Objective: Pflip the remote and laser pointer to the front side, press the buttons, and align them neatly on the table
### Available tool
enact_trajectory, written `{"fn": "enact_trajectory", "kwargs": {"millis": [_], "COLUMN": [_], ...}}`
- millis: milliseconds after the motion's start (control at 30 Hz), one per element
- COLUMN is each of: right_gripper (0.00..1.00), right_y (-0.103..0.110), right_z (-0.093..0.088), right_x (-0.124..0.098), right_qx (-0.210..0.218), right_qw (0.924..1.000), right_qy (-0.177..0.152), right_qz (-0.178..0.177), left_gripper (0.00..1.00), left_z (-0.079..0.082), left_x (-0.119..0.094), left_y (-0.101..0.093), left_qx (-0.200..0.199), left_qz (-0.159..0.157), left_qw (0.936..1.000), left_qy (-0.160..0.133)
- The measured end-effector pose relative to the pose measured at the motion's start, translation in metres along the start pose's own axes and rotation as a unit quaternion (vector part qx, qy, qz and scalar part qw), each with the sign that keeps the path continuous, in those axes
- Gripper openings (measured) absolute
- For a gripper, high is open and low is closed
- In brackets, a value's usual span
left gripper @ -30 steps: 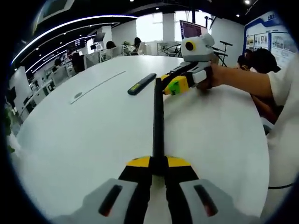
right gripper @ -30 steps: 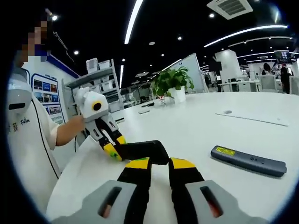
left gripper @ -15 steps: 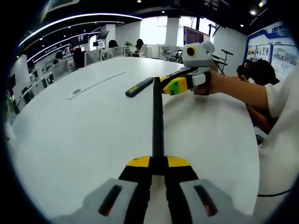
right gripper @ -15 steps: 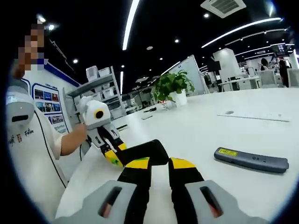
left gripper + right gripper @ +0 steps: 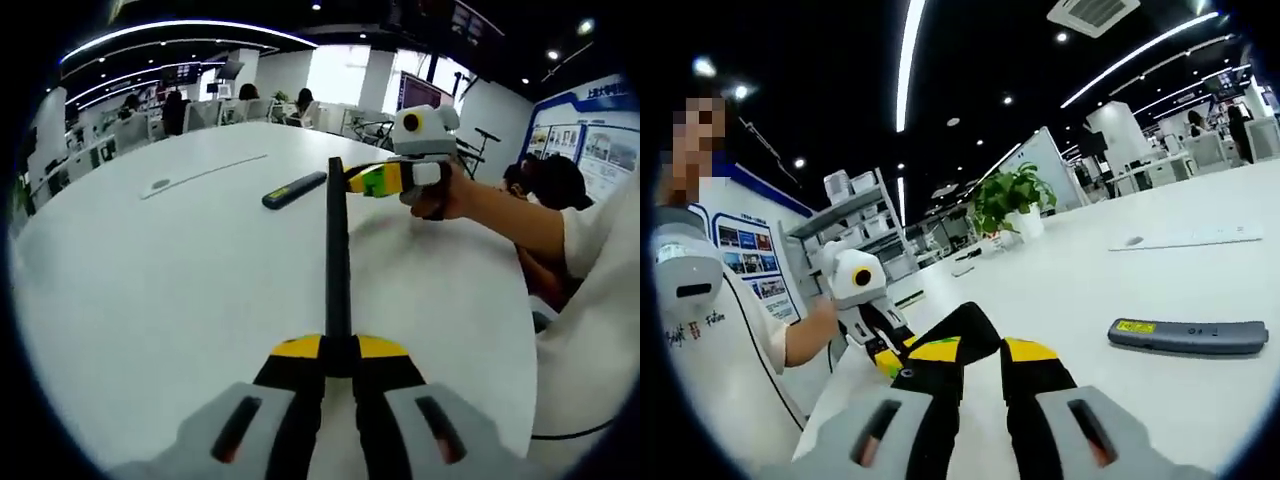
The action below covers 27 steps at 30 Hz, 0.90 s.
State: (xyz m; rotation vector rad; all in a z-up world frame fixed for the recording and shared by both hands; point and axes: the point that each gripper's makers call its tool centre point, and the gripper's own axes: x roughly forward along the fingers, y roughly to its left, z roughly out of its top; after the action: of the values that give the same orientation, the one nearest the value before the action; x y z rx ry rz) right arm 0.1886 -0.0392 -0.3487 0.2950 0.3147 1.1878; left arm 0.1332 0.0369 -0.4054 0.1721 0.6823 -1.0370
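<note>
Where my left gripper [image 5: 338, 345] rises in the left gripper view, its jaws are clamped on the near end of the remote [image 5: 336, 255], a long black bar seen edge-on and held clear above the white table [image 5: 150, 300]. At the bar's far end I see my right gripper [image 5: 385, 180], its yellow-green tips closed onto that end, with the person's hand [image 5: 440, 195] behind it.

From the right gripper view, my right gripper [image 5: 975, 352] pinches the same black remote [image 5: 955, 335] between its yellow-tipped jaws, and the left gripper [image 5: 885, 345] meets the remote from the far side, held by a hand [image 5: 820, 320] at the end of a white sleeve.

Beyond the held remote, the laser pointer [image 5: 294, 189] lies flat on the table, well apart from both grippers. In the right gripper view the laser pointer [image 5: 1190, 336] shows a yellow label near one end, facing upward. A potted plant [image 5: 1012, 200] stands at the far edge of the table [image 5: 1120, 290].
</note>
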Motion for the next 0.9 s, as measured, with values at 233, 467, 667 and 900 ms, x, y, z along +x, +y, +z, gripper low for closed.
{"fn": "enact_trajectory", "kwargs": {"millis": [233, 467, 667, 900], "right_gripper": [0.18, 0.18, 0.18, 0.17], "right_y": [0.004, 0.010, 0.009, 0.010], "right_z": [0.000, 0.001, 0.007, 0.025], "right_x": [0.000, -0.001, -0.001, -0.003], "right_qx": [0.033, 0.079, 0.112, 0.145], "right_qw": [0.9994, 0.9966, 0.9932, 0.9865], "right_qy": [-0.012, -0.021, -0.031, -0.058], "right_qz": [-0.002, 0.001, 0.013, 0.050], "left_gripper": [0.13, 0.13, 0.13, 0.13], "left_z": [0.003, 0.008, 0.008, 0.012], "left_x": [0.002, 0.003, 0.005, 0.005], "left_y": [-0.002, -0.006, -0.010, -0.021], "left_qx": [-0.004, -0.024, -0.025, -0.080], "left_qz": [-0.005, -0.014, -0.021, -0.060], "left_qw": [0.9999, 0.9991, 0.9988, 0.9938], "left_qy": [-0.012, -0.032, -0.037, -0.048]}}
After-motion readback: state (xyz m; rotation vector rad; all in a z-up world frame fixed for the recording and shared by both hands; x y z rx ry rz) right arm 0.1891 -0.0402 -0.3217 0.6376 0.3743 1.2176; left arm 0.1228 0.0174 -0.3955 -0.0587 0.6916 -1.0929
